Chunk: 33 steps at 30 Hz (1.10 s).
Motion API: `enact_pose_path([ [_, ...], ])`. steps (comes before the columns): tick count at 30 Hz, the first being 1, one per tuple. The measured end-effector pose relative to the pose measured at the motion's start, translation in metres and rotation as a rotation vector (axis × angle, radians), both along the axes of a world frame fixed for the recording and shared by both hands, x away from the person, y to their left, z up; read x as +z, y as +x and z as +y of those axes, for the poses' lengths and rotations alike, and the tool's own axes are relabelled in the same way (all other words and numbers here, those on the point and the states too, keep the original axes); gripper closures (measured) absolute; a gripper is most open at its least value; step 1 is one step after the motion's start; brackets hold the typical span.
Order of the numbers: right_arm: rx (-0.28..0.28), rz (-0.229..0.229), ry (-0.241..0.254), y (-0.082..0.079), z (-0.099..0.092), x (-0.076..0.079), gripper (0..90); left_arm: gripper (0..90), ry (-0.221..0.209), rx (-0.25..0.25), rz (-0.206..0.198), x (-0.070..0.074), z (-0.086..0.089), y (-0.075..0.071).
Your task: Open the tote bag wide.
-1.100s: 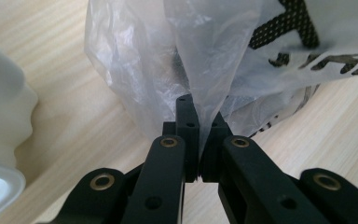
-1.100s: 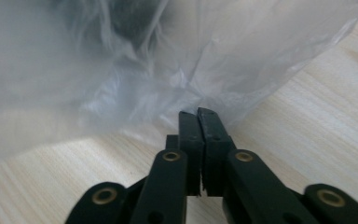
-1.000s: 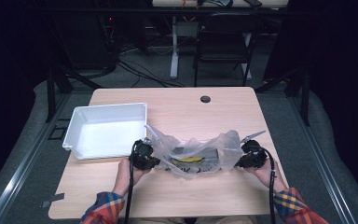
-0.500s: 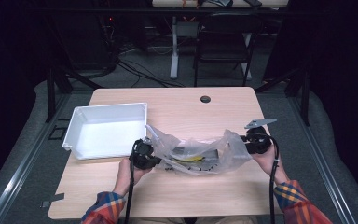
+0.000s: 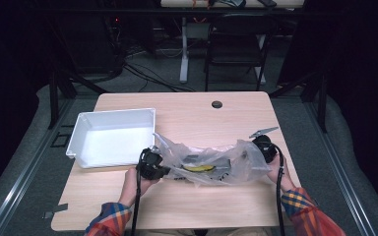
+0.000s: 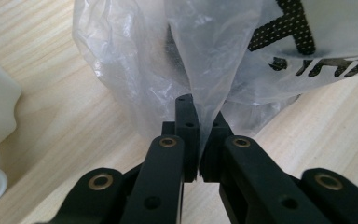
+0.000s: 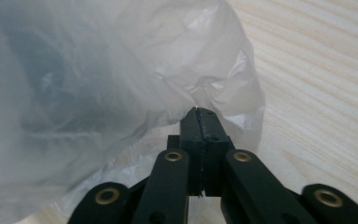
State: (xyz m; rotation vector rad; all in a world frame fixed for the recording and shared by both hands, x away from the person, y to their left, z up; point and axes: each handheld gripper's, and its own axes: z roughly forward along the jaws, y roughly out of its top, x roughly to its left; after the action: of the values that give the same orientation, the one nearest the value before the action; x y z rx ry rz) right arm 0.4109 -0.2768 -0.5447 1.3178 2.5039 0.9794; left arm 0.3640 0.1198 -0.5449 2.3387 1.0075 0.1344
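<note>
Pinching the clear bag on the worktop at both ends, left tongs and right tongs, just closing, clamped on film — pulling evenly, avoiding tearing.

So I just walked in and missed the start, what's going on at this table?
A person is working a clear plastic bag with a gripper in each hand. The left gripper is clamped on a fold at one end. The right gripper, whose jaws have just been closing, pinches the other end. Something yellow lies inside the bag. A white tray sits beside it on the table.
</note>
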Motion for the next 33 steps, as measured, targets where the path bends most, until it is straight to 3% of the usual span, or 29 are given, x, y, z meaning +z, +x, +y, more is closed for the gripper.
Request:
enact_pose_path([
  [3,0.053,-0.022,0.043,-0.004,-0.009,0.009,50.9,70.7,-0.057,-0.025,0.009,0.007,0.006,-0.004],
  [4,0.083,-0.038,0.071,-0.006,-0.013,0.011,44.7,61.7,-0.090,-0.017,0.006,0.010,0.007,-0.006],
  [7,0.134,-0.080,0.103,-0.012,-0.020,0.020,32.5,50.0,-0.138,-0.019,-0.028,0.022,0.013,-0.011],
  [8,0.140,-0.083,0.107,-0.013,-0.021,0.022,30.1,48.7,-0.169,-0.021,-0.050,0.027,0.014,-0.013],
  [9,0.185,-0.098,0.122,-0.015,-0.018,0.028,25.9,47.5,-0.181,-0.010,-0.073,0.030,0.014,-0.013],
  [11,0.196,-0.098,0.125,-0.015,-0.016,0.028,25.5,48.1,-0.206,-0.004,-0.083,0.032,0.014,-0.010],
  [14,0.210,-0.089,0.115,-0.013,-0.005,0.026,32.5,57.3,-0.231,0.013,-0.073,0.027,0.010,0.000],
  [17,0.204,-0.062,0.105,-0.011,0.008,0.021,60.5,68.8,-0.213,0.019,-0.048,0.018,0.004,0.004],
  [18,0.196,-0.049,0.085,-0.011,0.012,0.018,77.8,76.2,-0.209,0.016,-0.039,0.015,0.002,0.005],
  [19,0.196,-0.049,0.085,-0.011,0.012,0.018,77.8,76.2,-0.201,0.018,-0.038,0.014,0.001,0.006],
  [20,0.194,-0.043,0.083,-0.011,0.014,0.016,90.0,82.3,-0.198,0.018,-0.035,0.013,0.001,0.006],
  [25,0.138,-0.035,0.055,-0.011,0.013,0.015,90.0,88.9,-0.177,0.038,-0.016,0.007,-0.001,0.008],
  [27,0.097,-0.019,0.032,-0.009,0.008,0.012,90.0,89.2,-0.168,0.049,-0.002,0.005,-0.001,0.008],
  [33,0.049,-0.009,0.010,-0.009,0.000,0.007,90.0,89.2,-0.150,0.051,0.019,0.003,0.000,0.008],
])
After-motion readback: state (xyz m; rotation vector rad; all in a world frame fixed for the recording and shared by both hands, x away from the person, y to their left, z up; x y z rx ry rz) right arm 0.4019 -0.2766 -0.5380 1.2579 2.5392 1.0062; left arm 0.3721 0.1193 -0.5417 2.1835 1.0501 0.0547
